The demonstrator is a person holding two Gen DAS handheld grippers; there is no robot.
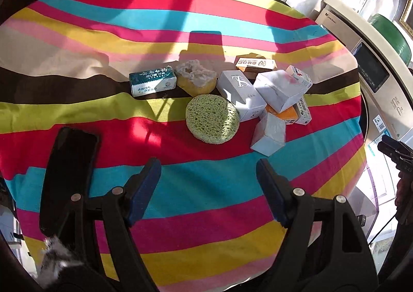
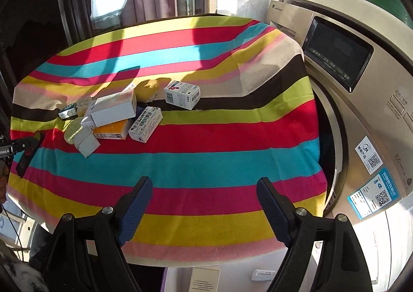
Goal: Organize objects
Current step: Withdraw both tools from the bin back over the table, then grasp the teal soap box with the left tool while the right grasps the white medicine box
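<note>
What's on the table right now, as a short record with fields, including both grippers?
surface: striped cloth
pile: small boxes around an orange box
sponges: green round sponge in front of yellow sponge
apart: teal box, phone, barcode box
beside: washer
left gripper: open, empty
right gripper: open, empty
</note>
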